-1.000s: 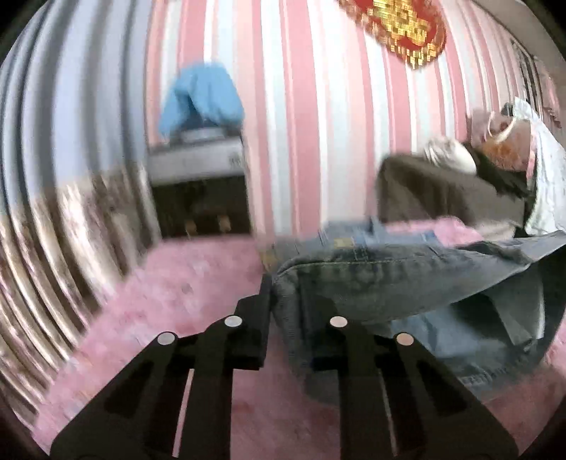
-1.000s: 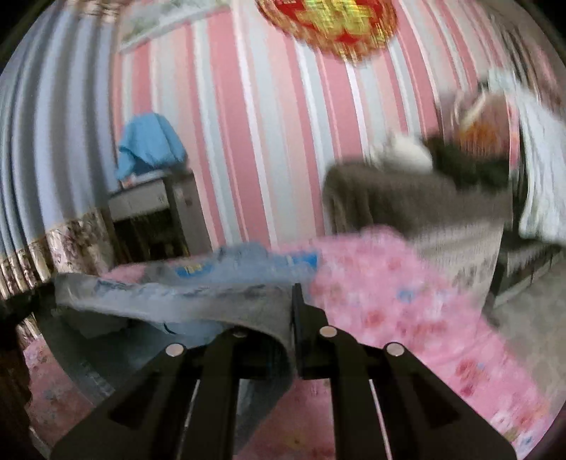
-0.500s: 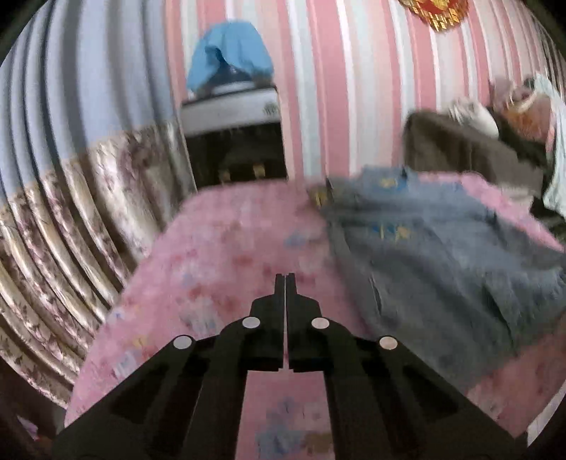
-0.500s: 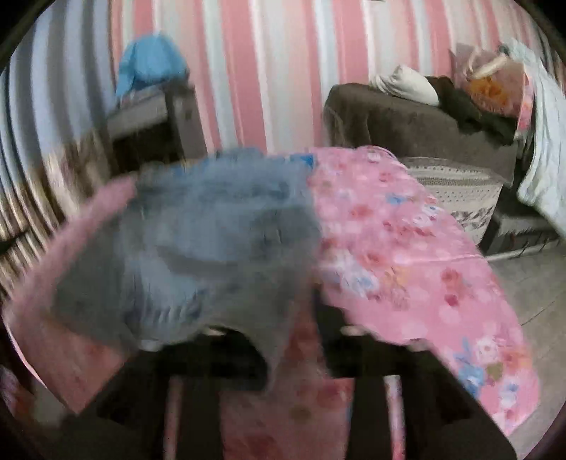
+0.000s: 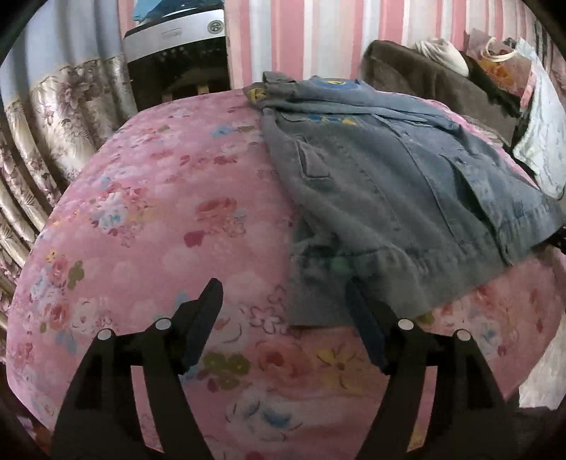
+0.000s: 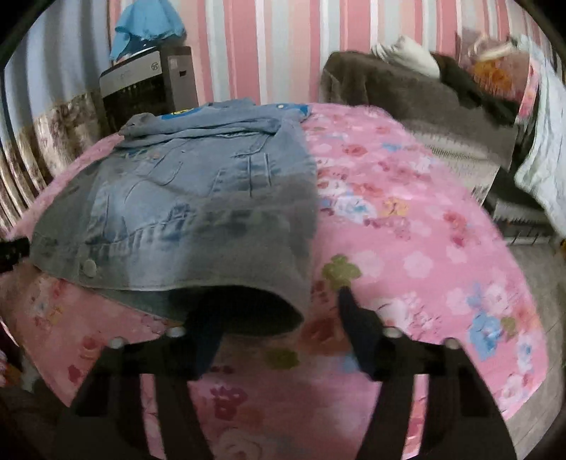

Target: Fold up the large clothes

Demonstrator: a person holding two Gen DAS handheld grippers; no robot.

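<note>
One denim jacket (image 5: 389,184) lies on one pink floral bedspread (image 5: 148,219). Two grippers show, left (image 5: 284,311) and right (image 6: 279,315). One heater (image 5: 177,53) carries one blue cloth (image 6: 145,24).

denim jacket (image 6: 184,198) hem hides right gripper's left fingertip (image 6: 201,318)

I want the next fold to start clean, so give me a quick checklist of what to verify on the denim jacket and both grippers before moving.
1. Left gripper free of cloth: ok; its jaws have just been opening and stand apart, with the hem corner in front of them, not pinched.
2. Right gripper free of cloth: ok; jaws apart, having just closed a little, with the hem draped loosely over the left finger.
3. Denim jacket fully on the pink floral bedspread: ok.
4. Jacket lying flat: not ok; the near hem arches up in the right wrist view.
5. Sleeves tucked in: cannot tell.
</note>
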